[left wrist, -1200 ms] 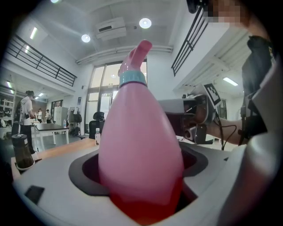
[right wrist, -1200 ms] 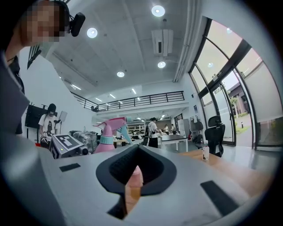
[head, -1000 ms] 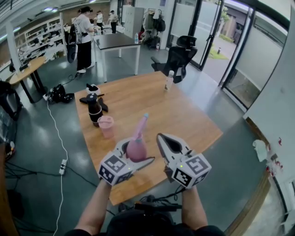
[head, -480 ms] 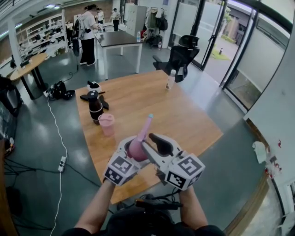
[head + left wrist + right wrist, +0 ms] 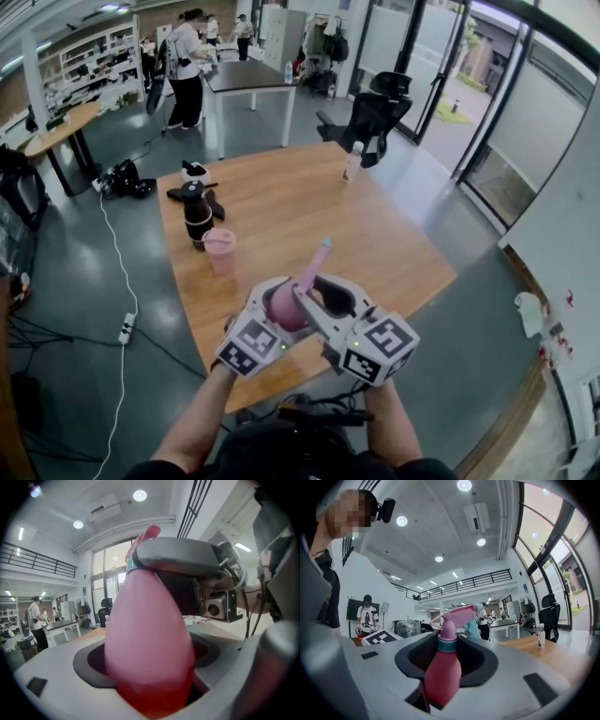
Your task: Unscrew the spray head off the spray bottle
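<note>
A pink spray bottle (image 5: 281, 307) hangs tilted over the table's near edge, its body clamped in my left gripper (image 5: 270, 302). In the left gripper view the body (image 5: 150, 639) fills the space between the jaws. Its pink spray head (image 5: 316, 262) points up and away. My right gripper (image 5: 314, 295) has come in from the right, and its jaws have just been closing with the bottle's neck between them. In the right gripper view the teal collar (image 5: 446, 644) and the spray head (image 5: 459, 615) stand in the jaws' hollow, gripped just under the head.
On the wooden table (image 5: 375, 234) stand a pink cup (image 5: 220, 251), a black bottle (image 5: 195, 214) and, far off, a clear bottle (image 5: 353, 161). A black chair (image 5: 370, 112) is behind it. A person (image 5: 187, 66) stands by a distant desk.
My right gripper has moved left from beside the bottle onto its neck. The bottle now leans further right. My left gripper has barely shifted.
</note>
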